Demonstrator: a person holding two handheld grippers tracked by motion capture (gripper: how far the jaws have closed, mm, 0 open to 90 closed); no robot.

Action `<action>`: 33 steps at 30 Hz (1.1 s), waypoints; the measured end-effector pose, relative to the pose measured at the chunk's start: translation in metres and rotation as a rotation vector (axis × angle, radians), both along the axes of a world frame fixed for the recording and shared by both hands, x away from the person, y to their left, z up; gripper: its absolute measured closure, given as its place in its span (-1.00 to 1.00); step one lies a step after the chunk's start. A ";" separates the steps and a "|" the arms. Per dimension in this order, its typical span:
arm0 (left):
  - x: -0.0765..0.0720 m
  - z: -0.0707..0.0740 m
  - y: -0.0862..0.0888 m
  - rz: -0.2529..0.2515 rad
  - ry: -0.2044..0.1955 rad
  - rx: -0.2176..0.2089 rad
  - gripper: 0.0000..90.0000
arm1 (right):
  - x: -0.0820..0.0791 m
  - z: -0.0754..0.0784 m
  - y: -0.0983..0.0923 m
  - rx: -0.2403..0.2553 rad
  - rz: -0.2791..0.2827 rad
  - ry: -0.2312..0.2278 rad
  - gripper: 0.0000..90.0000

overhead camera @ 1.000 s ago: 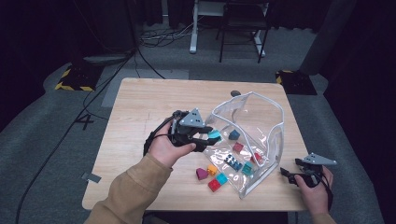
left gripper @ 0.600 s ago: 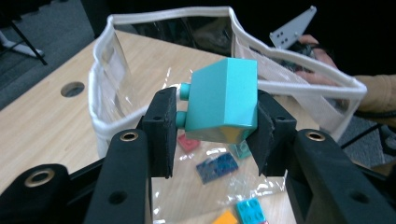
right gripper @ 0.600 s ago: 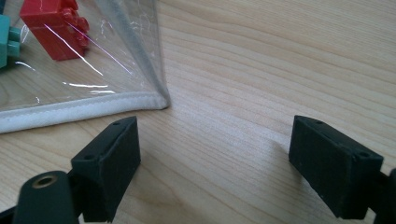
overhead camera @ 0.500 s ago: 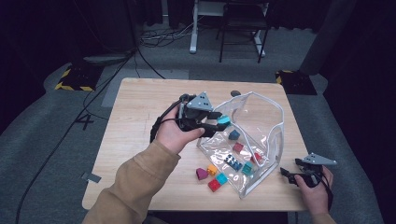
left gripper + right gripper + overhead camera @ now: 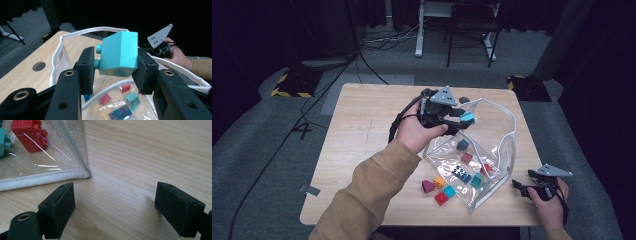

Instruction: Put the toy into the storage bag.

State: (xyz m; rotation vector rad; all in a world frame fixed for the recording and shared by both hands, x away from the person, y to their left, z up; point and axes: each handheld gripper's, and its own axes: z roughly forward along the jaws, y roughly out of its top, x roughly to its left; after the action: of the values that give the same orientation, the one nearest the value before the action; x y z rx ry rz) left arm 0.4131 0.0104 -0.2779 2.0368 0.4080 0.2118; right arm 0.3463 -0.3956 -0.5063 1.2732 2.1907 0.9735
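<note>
A turquoise block [image 5: 119, 53] is clamped between the two black pads of the left tool [image 5: 460, 119], with its studs turned toward one pad and its flat side pressed by the other. In the high view the block [image 5: 468, 117] is held in the air above the open mouth of a clear plastic bag [image 5: 499, 145] with a white rim, which lies on the wooden surface [image 5: 362, 135]. Several small blocks are seen inside the bag, among them a red one [image 5: 104, 99] and a teal one [image 5: 132, 99], and a dark blue one [image 5: 462, 144] near the bag's far end. Outside the bag, just beside its near edge, a purple block [image 5: 428, 186], an orange one [image 5: 439, 181], a red one [image 5: 441, 198] and a light blue one [image 5: 449, 191] lie on the surface. The right tool [image 5: 523, 188] is rested at the near right corner of the surface, just beside the bag's corner [image 5: 86, 173]; its jaws are spread wide with only bare wood between them.
</note>
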 end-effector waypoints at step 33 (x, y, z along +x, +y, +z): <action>0.059 -0.044 -0.068 0.053 0.022 -0.023 0.25 | 0.000 0.000 0.000 -0.001 0.006 0.001 -0.63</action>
State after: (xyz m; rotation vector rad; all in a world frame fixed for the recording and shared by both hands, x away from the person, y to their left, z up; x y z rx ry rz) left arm 0.4717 -0.0575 -0.3223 2.0083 0.4767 0.2161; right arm 0.3466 -0.3957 -0.5063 1.2673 2.1966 0.9750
